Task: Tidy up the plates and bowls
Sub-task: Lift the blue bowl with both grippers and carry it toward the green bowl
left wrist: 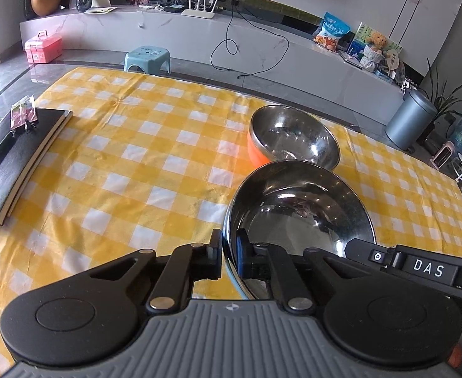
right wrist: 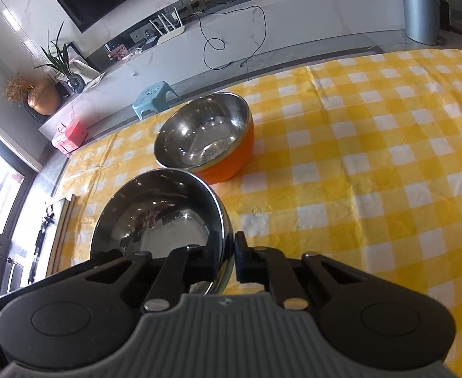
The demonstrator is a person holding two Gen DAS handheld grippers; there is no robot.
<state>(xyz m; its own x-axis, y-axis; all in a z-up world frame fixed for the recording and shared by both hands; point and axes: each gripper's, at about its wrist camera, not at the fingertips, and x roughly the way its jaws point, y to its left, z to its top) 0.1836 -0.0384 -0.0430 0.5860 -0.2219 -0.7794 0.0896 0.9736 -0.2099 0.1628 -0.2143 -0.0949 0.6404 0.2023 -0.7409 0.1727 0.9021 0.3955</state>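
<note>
A table (left wrist: 155, 145) covered in a yellow-and-white checked cloth fills most of both views, with a living-room floor and a long white media shelf beyond it.

In the lower centre of each frame sits a steel bowl (left wrist: 300, 211), shiny inside. It is gripped from two opposite sides. The left gripper (left wrist: 229, 250) has its fingers pinching the bowl's left rim, one finger outside the wall and one inside. In the right wrist view the right gripper (right wrist: 227, 256) pinches the bowl's right rim the same way. Gripping both sides probably keeps the smooth, round bowl level and stops it slipping. Whether it rests on the cloth or is just clear of it cannot be told.

Just beyond it, toward the middle of each frame, stands a second bowl (right wrist: 204, 134), steel inside and orange outside, upright on the cloth. The two rims appear close together. The held bowl seems meant to nest into it.

A dark book (left wrist: 19, 163) lies at the left edge of the left view, well apart.
</note>
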